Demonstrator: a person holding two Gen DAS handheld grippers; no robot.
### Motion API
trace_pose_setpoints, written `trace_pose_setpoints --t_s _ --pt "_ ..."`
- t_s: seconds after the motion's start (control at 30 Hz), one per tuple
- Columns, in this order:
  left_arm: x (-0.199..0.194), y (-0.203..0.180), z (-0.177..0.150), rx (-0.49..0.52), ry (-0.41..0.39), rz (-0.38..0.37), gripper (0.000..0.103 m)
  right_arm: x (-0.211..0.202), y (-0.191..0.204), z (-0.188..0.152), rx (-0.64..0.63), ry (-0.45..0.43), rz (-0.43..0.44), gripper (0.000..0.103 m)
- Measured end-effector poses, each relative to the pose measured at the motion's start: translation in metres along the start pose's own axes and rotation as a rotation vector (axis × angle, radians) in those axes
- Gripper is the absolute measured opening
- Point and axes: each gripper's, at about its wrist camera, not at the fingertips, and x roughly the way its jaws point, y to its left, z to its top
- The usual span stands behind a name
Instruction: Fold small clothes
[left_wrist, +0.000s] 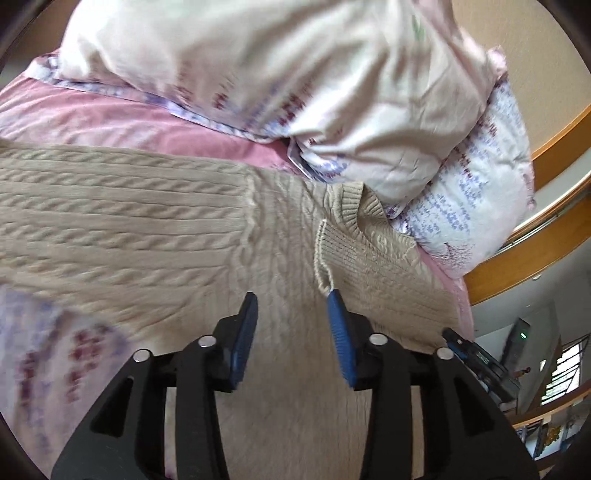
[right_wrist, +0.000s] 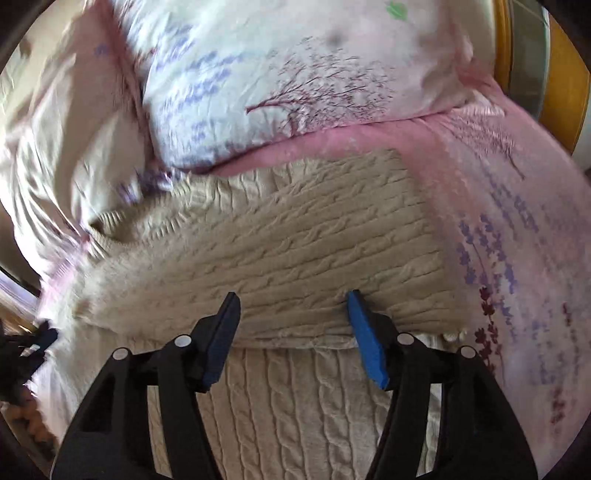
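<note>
A beige cable-knit sweater (left_wrist: 155, 229) lies spread on the pink bed sheet (left_wrist: 110, 125). Its ribbed collar (left_wrist: 347, 206) points toward the pillows. My left gripper (left_wrist: 291, 301) hovers just above the knit, open, with nothing between its blue pads. A loose ribbed edge with a thread (left_wrist: 323, 266) reaches the tip of the right-hand finger. In the right wrist view the sweater (right_wrist: 295, 240) shows a folded upper layer over a lower one (right_wrist: 295, 398). My right gripper (right_wrist: 291, 295) stands open over that folded edge and holds nothing.
A flower-printed pillow (right_wrist: 295, 74) and a pale crumpled duvet (left_wrist: 258, 66) lie just beyond the sweater. A wooden bed frame (left_wrist: 517, 266) runs along the right edge of the left wrist view. The printed sheet (right_wrist: 517, 229) extends to the right of the sweater.
</note>
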Motion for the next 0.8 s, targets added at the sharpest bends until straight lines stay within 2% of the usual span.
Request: trace_pose_setpoints --t_s 0.1,0.2,0.33,0.4,0.47,0.63,0.8 --pt "-0.039 0.022 -0.003 -0.011 -0.057 0.012 0.041 -0.006 0.034 0.0 -0.073 -0.017 0.062 0.062" --pt "-0.075 0.052 -0.001 -0.074 -0.125 0.038 0.041 -0.001 0.087 -0.005 -0.187 0.0 0.153 0.062" --pt "-0.118 0.108 0.005 -0.214 -0.222 0.132 0.041 0.014 0.15 -0.014 -0.296 0.042 0.218 0.062" --pt "-0.134 0.137 0.009 -0.286 -0.263 0.203 0.041 0.019 0.173 -0.02 -0.323 0.064 0.259 0.062" --pt "-0.146 0.168 0.013 -0.377 -0.292 0.254 0.041 0.02 0.186 -0.028 -0.34 0.074 0.284 0.063" --pt "-0.15 0.225 0.014 -0.592 -0.3 0.253 0.041 0.021 0.188 -0.035 -0.333 0.086 0.286 0.064" --pt "-0.159 0.259 0.012 -0.709 -0.362 0.274 0.039 0.02 0.166 -0.031 -0.269 0.084 0.272 0.065"
